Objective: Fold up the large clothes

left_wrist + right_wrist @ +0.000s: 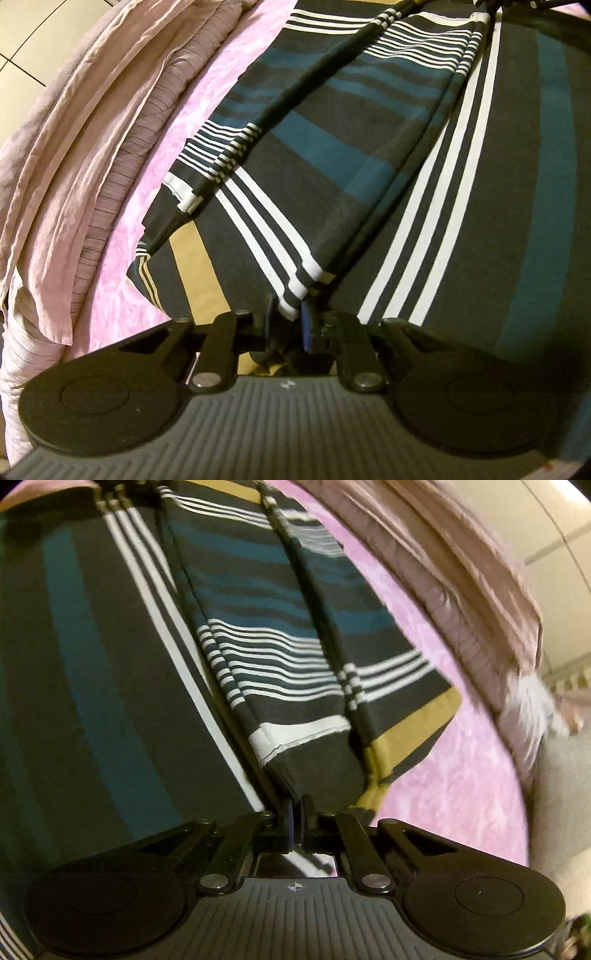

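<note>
While each claw pinches an edge of the striped cloth (332, 155), left claw (291, 321) and right claw (295, 805) nearly closed, we keep it taut over the pink bed cover (207, 110), centre frame, edges matched.

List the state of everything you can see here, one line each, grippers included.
left gripper: shut on striped cloth.
right gripper: shut on striped cloth.
striped cloth: partly folded, layered, edges pinched.
pink cover: spread flat underneath.
beige fabric: crumpled, lying beside.
</note>
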A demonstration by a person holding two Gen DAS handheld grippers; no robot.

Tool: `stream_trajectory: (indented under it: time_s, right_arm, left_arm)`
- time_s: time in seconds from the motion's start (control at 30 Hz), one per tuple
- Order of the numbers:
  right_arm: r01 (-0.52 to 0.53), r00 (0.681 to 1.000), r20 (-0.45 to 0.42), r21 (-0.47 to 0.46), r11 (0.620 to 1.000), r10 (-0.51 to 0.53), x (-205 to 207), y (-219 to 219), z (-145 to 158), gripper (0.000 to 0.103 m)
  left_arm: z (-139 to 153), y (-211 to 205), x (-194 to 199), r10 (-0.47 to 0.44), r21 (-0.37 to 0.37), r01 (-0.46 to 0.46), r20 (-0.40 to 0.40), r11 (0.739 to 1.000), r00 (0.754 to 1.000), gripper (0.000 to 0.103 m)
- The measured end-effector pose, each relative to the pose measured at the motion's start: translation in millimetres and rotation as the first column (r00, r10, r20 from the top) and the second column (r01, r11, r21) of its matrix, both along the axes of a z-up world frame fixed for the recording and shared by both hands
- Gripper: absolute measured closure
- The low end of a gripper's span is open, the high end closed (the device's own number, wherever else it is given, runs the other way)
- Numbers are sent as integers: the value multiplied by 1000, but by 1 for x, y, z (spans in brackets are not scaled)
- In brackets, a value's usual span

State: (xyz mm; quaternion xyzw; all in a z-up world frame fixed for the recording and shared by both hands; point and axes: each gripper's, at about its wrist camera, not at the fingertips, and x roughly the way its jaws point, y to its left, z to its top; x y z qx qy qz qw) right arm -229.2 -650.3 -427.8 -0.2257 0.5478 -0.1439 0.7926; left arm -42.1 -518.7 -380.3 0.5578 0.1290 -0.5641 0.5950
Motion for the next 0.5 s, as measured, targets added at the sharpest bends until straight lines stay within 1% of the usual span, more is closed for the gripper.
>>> stream_trajectory:
  time_s: [0.1, 0.27, 0.37, 0.5]
  right_arm:
    - [8, 1000, 14, -5, 1000, -8, -3, 7, 1, 103]
    - [5, 1000, 10, -7, 1000, -5, -7, 14, -1, 103]
    - [17, 1000, 18, -14, 1000, -17, -5, 11, -1, 103]
    - [16, 1000, 26, -8, 1000, -16, -13, 18, 4, 103]
  left_arm:
    - [1, -1, 1, 10, -6, -10, -2, 1000, 1000, 91]
    - [2, 1, 2, -5, -8, 5, 3, 1000, 1000, 91]
    - [2, -1, 4, -2, -12, 2, 1, 1000, 1000, 94]
    - [12, 3, 5, 15, -40, -16, -21, 999, 1000, 96]
